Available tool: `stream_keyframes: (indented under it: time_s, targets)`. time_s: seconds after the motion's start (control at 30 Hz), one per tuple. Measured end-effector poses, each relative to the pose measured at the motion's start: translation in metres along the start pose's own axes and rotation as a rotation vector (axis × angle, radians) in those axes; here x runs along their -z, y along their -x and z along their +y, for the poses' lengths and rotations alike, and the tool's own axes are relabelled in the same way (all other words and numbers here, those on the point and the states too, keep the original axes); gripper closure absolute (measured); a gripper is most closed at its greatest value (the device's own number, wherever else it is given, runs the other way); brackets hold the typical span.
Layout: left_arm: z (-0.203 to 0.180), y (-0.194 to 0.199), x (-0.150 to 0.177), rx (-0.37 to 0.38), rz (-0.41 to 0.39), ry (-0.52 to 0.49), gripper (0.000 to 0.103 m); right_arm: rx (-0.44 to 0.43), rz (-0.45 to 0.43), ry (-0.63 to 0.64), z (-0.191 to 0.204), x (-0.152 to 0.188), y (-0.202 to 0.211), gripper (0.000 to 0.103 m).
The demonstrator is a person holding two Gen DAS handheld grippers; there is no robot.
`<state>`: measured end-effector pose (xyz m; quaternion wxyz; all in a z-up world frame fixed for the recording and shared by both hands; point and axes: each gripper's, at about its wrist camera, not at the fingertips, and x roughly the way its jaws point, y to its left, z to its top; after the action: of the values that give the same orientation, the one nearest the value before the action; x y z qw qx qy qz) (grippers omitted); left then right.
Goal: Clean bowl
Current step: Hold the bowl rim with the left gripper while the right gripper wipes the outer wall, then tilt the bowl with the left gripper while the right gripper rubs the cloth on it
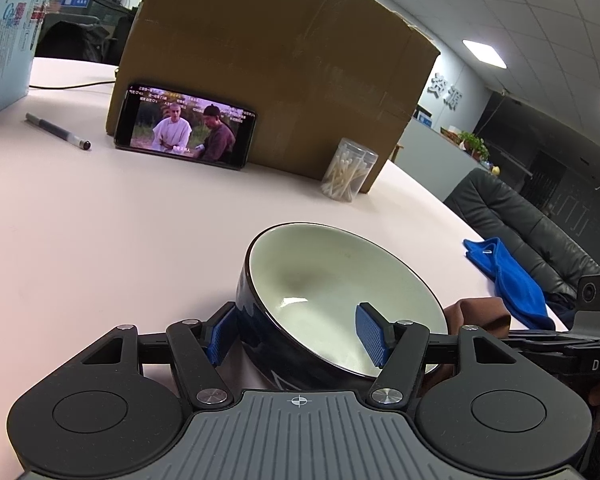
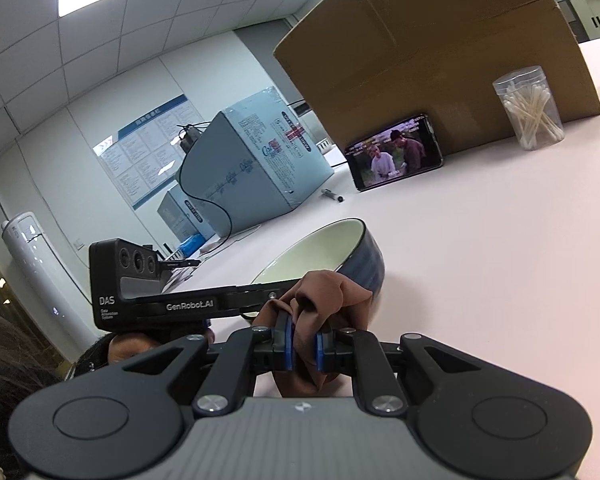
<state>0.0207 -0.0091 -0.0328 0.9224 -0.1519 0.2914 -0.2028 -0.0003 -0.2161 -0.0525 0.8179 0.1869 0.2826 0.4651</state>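
The pale pink surface (image 1: 100, 220) fills most of both views. At its far side stands a big brown cardboard box (image 1: 276, 60), with a light blue printed carton (image 2: 256, 160) off to one end. A dark padded chair (image 1: 520, 232) sits past the surface's edge in the left wrist view.

The bowl (image 1: 332, 300), dark blue outside and cream inside, lies close in front of the cameras, tipped so that its opening faces partly sideways. The left tool (image 1: 296, 334) grasps it by the wall: one blue pad presses the outside, the other the inner face, with the rim between them.

The right tool (image 2: 304, 346) is clenched on a bunched brown cloth (image 2: 324, 300), which rises from between its pads just beside the bowl's rim and outer wall; whether it touches the bowl I cannot tell.

A blue cloth (image 1: 508, 280) lies crumpled at the surface's edge near the chair. A phone (image 1: 186, 126) showing a video leans against the cardboard box. A clear tub of cotton swabs (image 1: 348, 170) stands by the box's corner, and a pen (image 1: 58, 131) lies on the surface between the phone and the carton.
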Motion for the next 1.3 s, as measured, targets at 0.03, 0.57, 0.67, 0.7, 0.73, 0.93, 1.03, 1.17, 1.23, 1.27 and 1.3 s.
stream_keyframes:
  time_s: [0.03,0.57,0.67,0.7,0.73,0.93,1.03,1.17,1.23,1.27,1.3]
  targets:
    - [0.001,0.000,0.000,0.003,0.000,0.005,0.040,-0.006,0.004,0.010,0.003,0.000,0.000,0.089]
    - [0.012,-0.008,-0.015,-0.078,-0.006,0.050,0.062,-0.067,0.081,0.113,0.036,0.015,0.002,0.089]
    - [0.010,-0.005,-0.020,-0.095,-0.033,0.042,0.065,-0.049,0.088,0.095,0.036,0.016,0.005,0.089]
    - [0.010,-0.004,-0.021,-0.098,-0.042,0.041,0.065,-0.072,0.096,0.103,0.038,0.017,0.006,0.089]
    - [0.009,-0.003,-0.023,-0.101,-0.050,0.042,0.065,-0.093,0.109,0.119,0.042,0.018,0.006,0.089]
    - [0.003,0.001,-0.027,-0.088,-0.072,0.037,0.065,-0.013,0.142,0.139,0.048,0.021,0.002,0.089]
    - [0.000,0.002,-0.026,-0.074,-0.075,0.023,0.065,0.081,0.084,0.104,0.042,0.018,0.008,0.089]
    - [-0.005,0.004,-0.023,-0.080,-0.077,0.006,0.065,0.153,0.041,0.106,0.040,0.016,0.014,0.076]
    - [-0.006,0.006,-0.021,-0.081,-0.080,0.007,0.065,0.163,0.020,0.119,0.041,0.014,0.016,0.075]
    - [-0.006,0.007,-0.020,-0.082,-0.082,0.007,0.065,0.168,0.015,0.120,0.041,0.014,0.017,0.074]
    - [-0.007,0.009,-0.018,-0.084,-0.085,0.008,0.065,0.175,0.010,0.122,0.041,0.014,0.018,0.071]
